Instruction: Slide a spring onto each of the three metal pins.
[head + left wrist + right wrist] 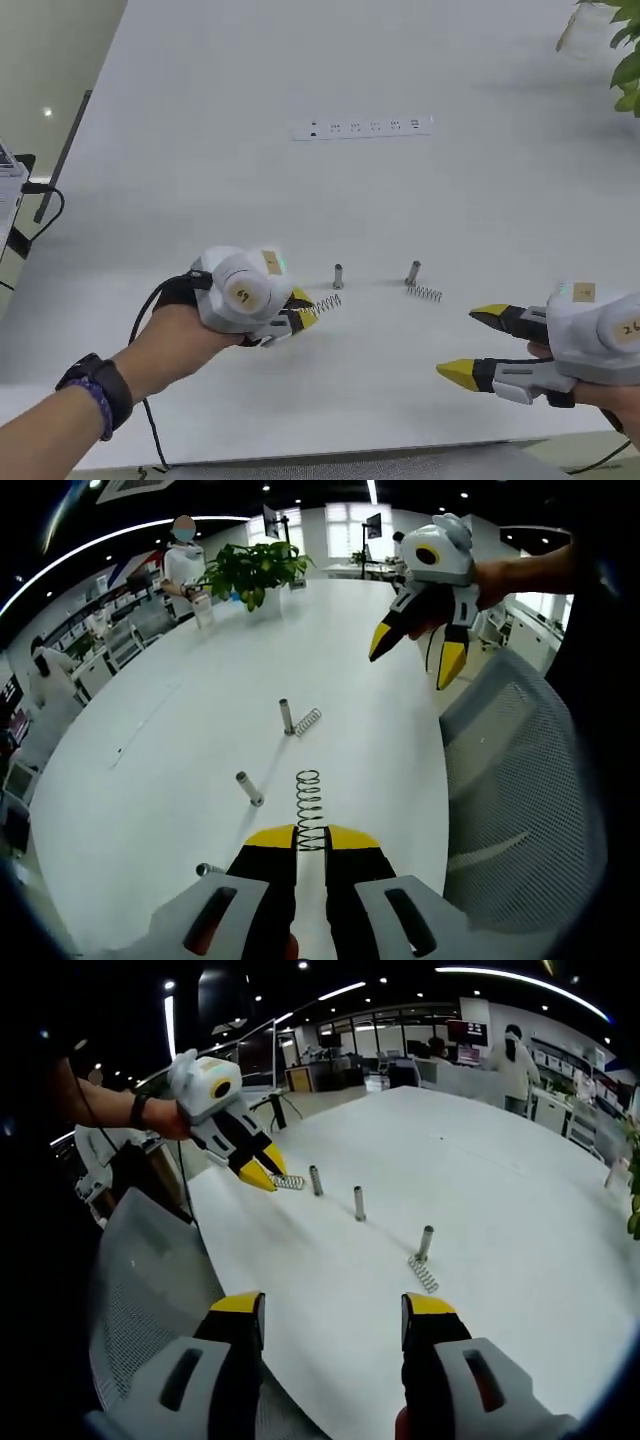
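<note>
My left gripper [303, 308] [311, 835] is shut on one end of a thin wire spring [326, 303] [310, 802], which sticks out ahead of the jaws just above the white table. Two short metal pins [338, 277] [412, 272] stand upright beyond it. A third pin [208, 869] sits close by the left jaw. The second spring [425, 293] [424, 1273] lies flat beside the right-hand pin [425, 1243]. My right gripper [468, 342] [335, 1310] hovers open and empty at the near right, apart from the pins.
A white power strip [362, 127] lies across the far middle of the table [200, 180]. A potted plant [620, 50] stands at the far right corner. A mesh chair [520, 810] is beside the table's edge. People stand in the background.
</note>
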A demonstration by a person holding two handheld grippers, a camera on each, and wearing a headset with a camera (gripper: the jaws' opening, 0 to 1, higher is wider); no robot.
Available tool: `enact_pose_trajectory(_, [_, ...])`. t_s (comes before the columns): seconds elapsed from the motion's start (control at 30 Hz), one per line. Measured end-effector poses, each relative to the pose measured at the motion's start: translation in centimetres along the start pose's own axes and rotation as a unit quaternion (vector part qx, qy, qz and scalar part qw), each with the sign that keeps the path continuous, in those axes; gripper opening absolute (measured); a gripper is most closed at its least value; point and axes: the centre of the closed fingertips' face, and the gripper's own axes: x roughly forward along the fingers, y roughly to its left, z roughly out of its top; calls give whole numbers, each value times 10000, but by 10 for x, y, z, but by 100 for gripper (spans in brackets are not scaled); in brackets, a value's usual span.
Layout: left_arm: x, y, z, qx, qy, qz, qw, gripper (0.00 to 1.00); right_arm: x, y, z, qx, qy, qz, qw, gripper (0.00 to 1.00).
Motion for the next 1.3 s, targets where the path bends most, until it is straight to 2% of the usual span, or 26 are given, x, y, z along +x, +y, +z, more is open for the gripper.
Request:
enact_pose_trajectory(0.27, [-8,-9,4,74,-32,9,10000,2,10,6,6,-96,-2,155,9998,53])
enact_pose_trajectory(0.37, [-11,-14,8,154,-53,7,9999,2,12,9,12,0,-126,265,9996,53])
enact_pose_trajectory(0.53, [-13,-19,14,216,-97,-6,9997,2,15,12,16,-45,-123,336,9994,53])
enact_pose_trajectory(1.07, [-8,-28,32,415,-207,-126,9988,2,26,21,33,-280,-156,682,9972,50])
enact_pose_trajectory(1.3, [-3,-40,44,496,-286,-237,9981,2,34,32,45,-452,-208,962,9941,46])
